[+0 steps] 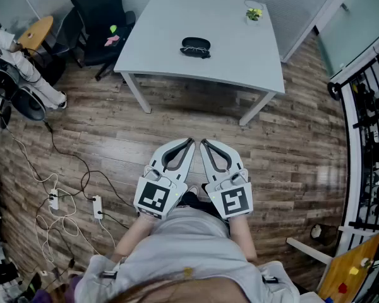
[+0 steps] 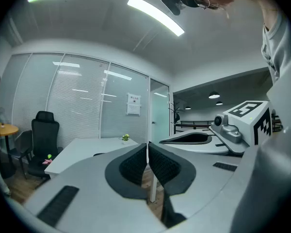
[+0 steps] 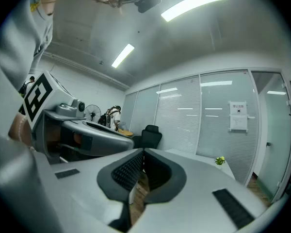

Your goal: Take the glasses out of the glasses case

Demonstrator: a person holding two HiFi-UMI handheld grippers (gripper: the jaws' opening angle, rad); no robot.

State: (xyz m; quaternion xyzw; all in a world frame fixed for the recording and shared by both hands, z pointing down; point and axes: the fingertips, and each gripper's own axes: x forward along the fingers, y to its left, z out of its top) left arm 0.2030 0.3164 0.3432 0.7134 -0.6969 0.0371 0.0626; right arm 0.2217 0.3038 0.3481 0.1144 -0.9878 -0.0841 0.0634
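Note:
A black glasses case [image 1: 196,46] lies closed near the middle of the white table [image 1: 164,49], far ahead of me. My left gripper [image 1: 191,141] and right gripper [image 1: 203,142] are held side by side close to my body, over the wooden floor, well short of the table. Both have their jaws pressed together with nothing between them. In the left gripper view the left gripper [image 2: 148,144] points toward the table [image 2: 82,152], and the case shows only as a dark sliver. The right gripper [image 3: 143,151] points the same way in the right gripper view.
A small potted plant [image 1: 253,14] stands at the table's far right corner. A black office chair [image 1: 101,24] sits left of the table. Cables and power strips [image 1: 96,206] trail over the floor at left. Shelving [image 1: 366,125] lines the right side.

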